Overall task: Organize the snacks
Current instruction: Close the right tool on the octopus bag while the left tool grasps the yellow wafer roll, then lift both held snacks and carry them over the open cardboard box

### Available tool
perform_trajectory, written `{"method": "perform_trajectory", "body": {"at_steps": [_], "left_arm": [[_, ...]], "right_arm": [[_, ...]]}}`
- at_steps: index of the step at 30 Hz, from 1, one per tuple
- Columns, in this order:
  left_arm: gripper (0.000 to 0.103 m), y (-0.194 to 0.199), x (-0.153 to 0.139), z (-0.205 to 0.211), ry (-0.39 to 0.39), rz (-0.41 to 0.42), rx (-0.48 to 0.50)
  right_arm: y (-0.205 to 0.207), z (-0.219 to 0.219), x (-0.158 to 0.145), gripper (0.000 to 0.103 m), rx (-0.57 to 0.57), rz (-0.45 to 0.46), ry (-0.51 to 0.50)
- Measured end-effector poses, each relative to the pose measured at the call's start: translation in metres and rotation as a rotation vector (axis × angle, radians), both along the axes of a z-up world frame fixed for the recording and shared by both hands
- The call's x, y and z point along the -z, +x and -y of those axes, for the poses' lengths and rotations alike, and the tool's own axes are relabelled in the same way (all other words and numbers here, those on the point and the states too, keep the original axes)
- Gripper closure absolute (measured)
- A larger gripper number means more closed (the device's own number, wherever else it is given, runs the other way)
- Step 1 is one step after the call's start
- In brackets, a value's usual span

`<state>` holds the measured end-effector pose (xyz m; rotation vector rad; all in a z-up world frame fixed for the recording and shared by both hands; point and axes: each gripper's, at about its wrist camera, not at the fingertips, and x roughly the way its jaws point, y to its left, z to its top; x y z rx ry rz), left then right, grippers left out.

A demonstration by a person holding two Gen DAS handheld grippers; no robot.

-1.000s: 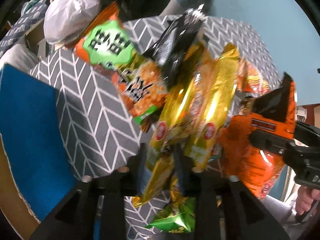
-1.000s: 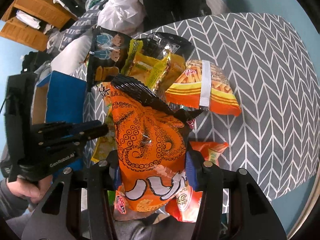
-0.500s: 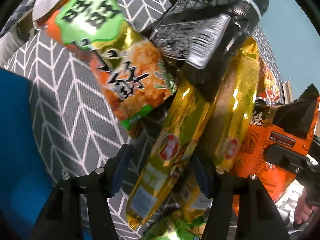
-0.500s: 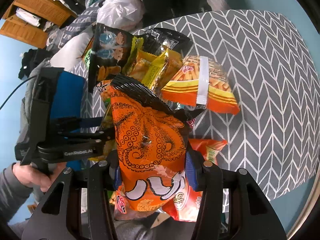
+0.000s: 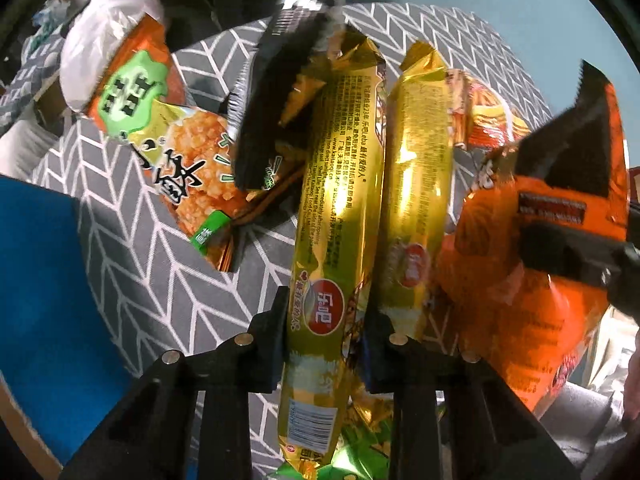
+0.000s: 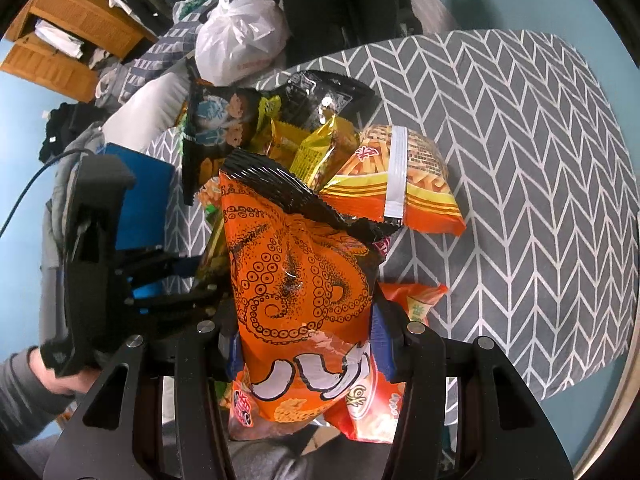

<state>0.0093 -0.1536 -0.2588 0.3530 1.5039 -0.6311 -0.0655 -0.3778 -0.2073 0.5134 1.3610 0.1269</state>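
A long gold snack pack (image 5: 340, 184) stands between the fingers of my left gripper (image 5: 326, 320). Its jaws are closing and the pads press on the pack's lower part. A second gold pack (image 5: 416, 184) lies just to its right, outside the jaws. My right gripper (image 6: 306, 344) is shut on an orange octopus-print bag (image 6: 296, 264), held up over the snack pile. In the left wrist view that bag (image 5: 520, 280) hangs at the right. The right wrist view shows the left gripper (image 6: 192, 280) low at the left of the pile.
A grey chevron-cloth table (image 6: 520, 160) carries an orange-green rice cracker bag (image 5: 176, 148), a black bag (image 5: 276, 92), a fries bag (image 6: 400, 176) and a dark cartoon bag (image 6: 218, 128). A blue box (image 5: 36, 300) sits at the left edge. A white plastic sack (image 6: 240, 36) lies behind.
My left gripper opened wide, slid onto the left gold pack, and has shut on it. The right gripper has kept still with the orange bag.
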Motion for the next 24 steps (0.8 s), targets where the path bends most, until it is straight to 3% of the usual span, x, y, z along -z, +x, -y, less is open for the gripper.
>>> {"method": "perform_trajectory", "body": {"at_steps": [10,24], "left_arm": [[0.074,-0.015,-0.055,-0.007,-0.071,0.100,-0.022],[0.074,-0.013,-0.122,-0.052,-0.129,0.189,-0.155]], "right_arm": [[0.005,-0.003,-0.017,0.053,-0.012,0.025,0.010],[0.027,-0.024,-0.047,0.053,-0.091,0.084,0.004]]}}
